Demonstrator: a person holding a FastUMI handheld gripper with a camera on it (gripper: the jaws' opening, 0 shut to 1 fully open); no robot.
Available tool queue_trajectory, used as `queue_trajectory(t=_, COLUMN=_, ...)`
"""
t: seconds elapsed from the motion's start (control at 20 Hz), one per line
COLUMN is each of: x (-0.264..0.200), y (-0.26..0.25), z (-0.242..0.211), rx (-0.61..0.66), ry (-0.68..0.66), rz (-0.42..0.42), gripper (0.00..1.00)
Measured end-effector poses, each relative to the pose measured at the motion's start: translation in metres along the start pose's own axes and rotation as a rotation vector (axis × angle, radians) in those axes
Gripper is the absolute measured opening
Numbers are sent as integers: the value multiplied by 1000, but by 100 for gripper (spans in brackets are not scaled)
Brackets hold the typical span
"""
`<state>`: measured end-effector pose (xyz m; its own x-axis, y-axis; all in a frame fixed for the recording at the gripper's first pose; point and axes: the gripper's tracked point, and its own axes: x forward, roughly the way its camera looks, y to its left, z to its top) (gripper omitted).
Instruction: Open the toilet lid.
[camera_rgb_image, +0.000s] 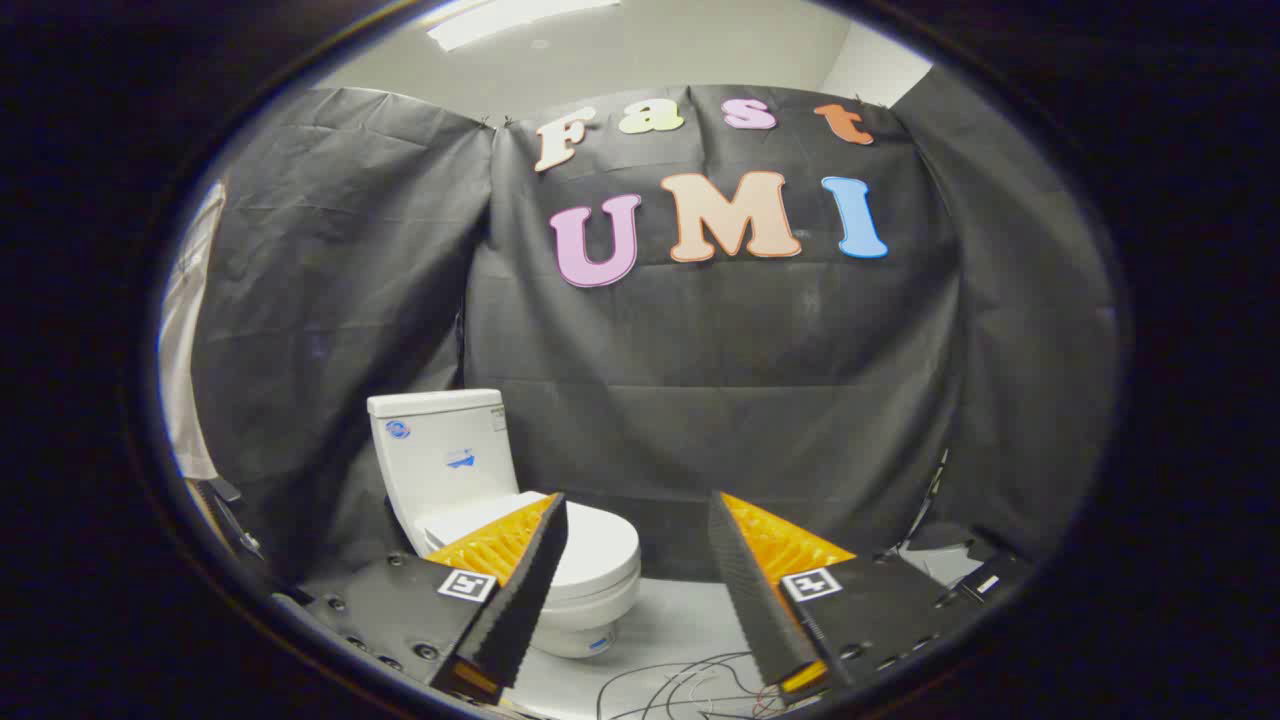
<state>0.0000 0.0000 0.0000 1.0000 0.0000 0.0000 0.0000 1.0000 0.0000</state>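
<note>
Black-curtained booth: my tongs (635, 590) gape, empty; toilet (500, 510) beyond, lid (590, 545) closed; I should hook its front edge.

Glossy smooth toilet (470, 470); matt creased cloth wall (750, 400).

We are looking into a makeshift recording booth, not a real bathroom: black cloth (760, 390) hangs in creased sheets close behind a lone white toilet (480, 500). Loose cables (690, 685) lie on the pale floor (680, 620) just beside the toilet, and a ceiling light (510, 18) glows high above it.
</note>
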Motion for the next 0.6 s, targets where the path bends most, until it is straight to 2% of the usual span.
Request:
queue_trajectory(t=0.2, x=25, y=7, z=-3, rx=1, ry=1, rz=23, gripper=84)
queue_trajectory(t=0.3, x=42, y=15, z=5, rx=-9, ry=-46, rz=40, gripper=84)
queue_trajectory(t=0.6, x=86, y=36, z=33, rx=-49, ry=-203, rz=-77, gripper=84)
